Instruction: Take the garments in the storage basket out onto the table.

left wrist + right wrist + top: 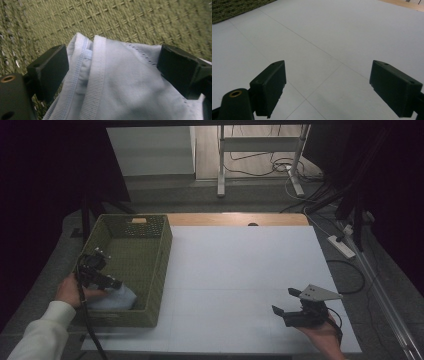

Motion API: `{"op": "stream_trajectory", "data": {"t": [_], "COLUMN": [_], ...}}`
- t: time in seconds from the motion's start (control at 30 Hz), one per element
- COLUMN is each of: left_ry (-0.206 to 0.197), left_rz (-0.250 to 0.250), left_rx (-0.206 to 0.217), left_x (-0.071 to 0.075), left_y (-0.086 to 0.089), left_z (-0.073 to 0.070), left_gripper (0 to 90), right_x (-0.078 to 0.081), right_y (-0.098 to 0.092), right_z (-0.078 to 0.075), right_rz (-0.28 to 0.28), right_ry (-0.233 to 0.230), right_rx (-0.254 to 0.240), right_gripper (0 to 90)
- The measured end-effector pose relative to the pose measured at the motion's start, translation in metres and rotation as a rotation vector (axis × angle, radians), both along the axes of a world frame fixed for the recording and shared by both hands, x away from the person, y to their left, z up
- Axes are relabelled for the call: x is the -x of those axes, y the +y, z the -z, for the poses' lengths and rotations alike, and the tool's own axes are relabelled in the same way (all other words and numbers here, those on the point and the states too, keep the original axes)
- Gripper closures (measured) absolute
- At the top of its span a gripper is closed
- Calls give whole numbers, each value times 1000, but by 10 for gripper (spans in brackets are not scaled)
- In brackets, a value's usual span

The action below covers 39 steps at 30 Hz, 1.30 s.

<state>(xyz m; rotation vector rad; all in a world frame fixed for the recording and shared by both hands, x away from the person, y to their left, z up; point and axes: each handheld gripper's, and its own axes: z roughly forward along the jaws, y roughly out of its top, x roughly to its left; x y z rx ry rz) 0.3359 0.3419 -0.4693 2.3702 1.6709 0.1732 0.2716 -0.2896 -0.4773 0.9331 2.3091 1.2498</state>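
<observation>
Light blue folded cotton garment [116,297] lies in the near corner of the olive-green woven rectangular basket [159,265], at the left edge of the white tabletop [240,270]. Left tongs [112,284] reach into the basket from the left, just over the garment. In the left gripper view the garment [120,85] with its ribbed hem sits between the spread jaws, cloth reaching both jaws, not pinched. Right tongs [286,302] rest near the right near corner of the tabletop, well apart from the basket, jaws spread, holding nothing; the right gripper view shows bare tabletop [332,45] between them.
</observation>
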Motion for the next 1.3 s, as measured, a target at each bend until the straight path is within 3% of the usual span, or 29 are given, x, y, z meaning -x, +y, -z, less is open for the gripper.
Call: {"op": "stream_trajectory", "data": {"t": [0.23,0.63,1.07,1.23,1.3], "left_ry": [10,32,82,119,124], "left_rz": [3,1,-19,-21,-13], "left_rx": [-26,-18,3,29,38], "left_x": [-3,-3,-7,-8,-8], "left_y": [-3,-8,-6,-5,-5], "left_z": [2,8,15,19,19], "left_gripper": [104,112,115,170,249], "right_x": [0,0,0,0,0], "right_y": [0,1,1,1,0], "right_z": [1,1,1,2,2], "right_rz": [-1,-2,-1,-2,3], "right_ry": [0,1,2,1,0], "right_rx": [-1,3,9,15,19], "right_gripper": [141,141,140,140,141]}}
